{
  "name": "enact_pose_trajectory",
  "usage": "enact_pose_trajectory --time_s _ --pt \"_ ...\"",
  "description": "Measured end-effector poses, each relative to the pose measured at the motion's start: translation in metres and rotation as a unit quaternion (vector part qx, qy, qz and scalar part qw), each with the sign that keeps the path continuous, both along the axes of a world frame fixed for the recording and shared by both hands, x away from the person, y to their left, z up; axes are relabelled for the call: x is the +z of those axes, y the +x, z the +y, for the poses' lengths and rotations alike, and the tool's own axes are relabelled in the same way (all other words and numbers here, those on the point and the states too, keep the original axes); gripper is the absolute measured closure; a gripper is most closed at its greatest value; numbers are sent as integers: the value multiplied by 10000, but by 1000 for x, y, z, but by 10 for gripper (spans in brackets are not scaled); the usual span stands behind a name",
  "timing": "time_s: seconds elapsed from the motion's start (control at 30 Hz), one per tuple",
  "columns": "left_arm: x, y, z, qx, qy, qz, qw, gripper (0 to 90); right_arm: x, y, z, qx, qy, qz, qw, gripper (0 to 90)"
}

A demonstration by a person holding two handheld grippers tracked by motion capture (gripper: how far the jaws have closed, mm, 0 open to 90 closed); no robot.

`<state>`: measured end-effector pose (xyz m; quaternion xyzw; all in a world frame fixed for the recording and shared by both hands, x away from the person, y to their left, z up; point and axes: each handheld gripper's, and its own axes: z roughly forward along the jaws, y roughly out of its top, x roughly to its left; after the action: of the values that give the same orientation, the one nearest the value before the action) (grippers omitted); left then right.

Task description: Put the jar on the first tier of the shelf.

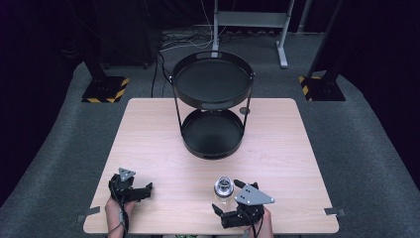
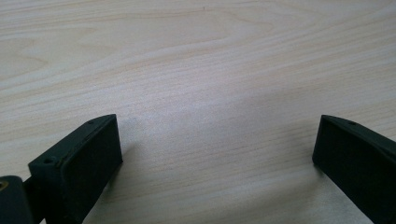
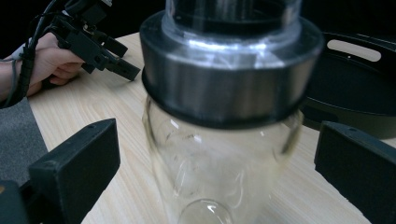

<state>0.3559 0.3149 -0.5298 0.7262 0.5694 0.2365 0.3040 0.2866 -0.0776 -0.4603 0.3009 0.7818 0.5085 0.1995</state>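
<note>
The right tongs [image 1: 229,200] are spread wide, and a clear glass jar with a silver metal collar and clear lid [image 1: 224,190] stands upright between their jaws on the pale wooden bench [image 1: 277,148]; in the right gripper view the jar [image 3: 219,116] sits in the gap with space on both sides, touched by neither jaw. The left tongs [image 1: 144,190] are likewise spread, resting low over bare wood with nothing between the jaws, well apart from the jar and off to its left. Beyond both tongs, toward the far edge of the bench, stands a black metal two-tier round tray stand [image 1: 213,82], its lower tray showing behind the jar in the right gripper view.
</note>
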Motion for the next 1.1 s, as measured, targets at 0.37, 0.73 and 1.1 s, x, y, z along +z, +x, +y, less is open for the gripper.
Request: enact_pose_trajectory --time_s 0.37,0.73,1.1 --pt "0 0 0 2 6 -2 10000 10 -3 17 5 10 99 28 9999 0" --pt "0 0 0 2 8 -3 10000 10 -6 21 10 57 134 36 9999 0" --pt "0 0 0 0 10 -9 10000 11 -7 18 10 243 224 12 9995 279"
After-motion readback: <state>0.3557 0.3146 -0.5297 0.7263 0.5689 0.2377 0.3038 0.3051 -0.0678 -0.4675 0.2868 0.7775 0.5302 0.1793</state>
